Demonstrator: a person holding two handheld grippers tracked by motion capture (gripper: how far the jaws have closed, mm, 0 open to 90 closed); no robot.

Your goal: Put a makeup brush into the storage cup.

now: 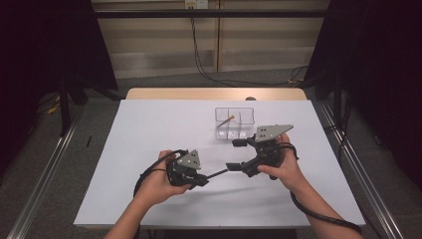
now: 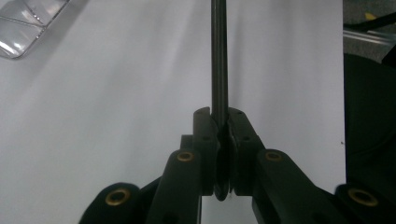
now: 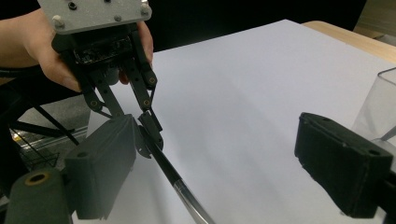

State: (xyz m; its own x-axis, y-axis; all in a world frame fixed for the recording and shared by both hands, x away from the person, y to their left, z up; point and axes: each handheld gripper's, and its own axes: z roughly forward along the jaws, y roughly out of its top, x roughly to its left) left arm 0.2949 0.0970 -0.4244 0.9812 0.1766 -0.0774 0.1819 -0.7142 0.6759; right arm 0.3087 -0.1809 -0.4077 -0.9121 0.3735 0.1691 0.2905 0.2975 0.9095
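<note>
My left gripper (image 1: 203, 180) is shut on the end of a thin black rod (image 1: 217, 173) that points right, toward the other hand. In the left gripper view the jaws (image 2: 220, 116) pinch the rod (image 2: 219, 56), which runs straight up the picture. My right gripper (image 1: 237, 155) stands open and wide, one jaw on each side of the rod's far end. In the right gripper view the rod (image 3: 182, 191) passes close by the left jaw of my right gripper (image 3: 224, 163), touching neither pad, and the left gripper (image 3: 149, 135) holds it farther off.
A clear compartment box (image 1: 217, 110) stands just behind the right gripper, with a wood-coloured stick (image 1: 226, 121) in its left cell. Its corner shows in the gripper views (image 2: 28, 21) (image 3: 378, 102). A white sheet (image 1: 164, 124) covers the table.
</note>
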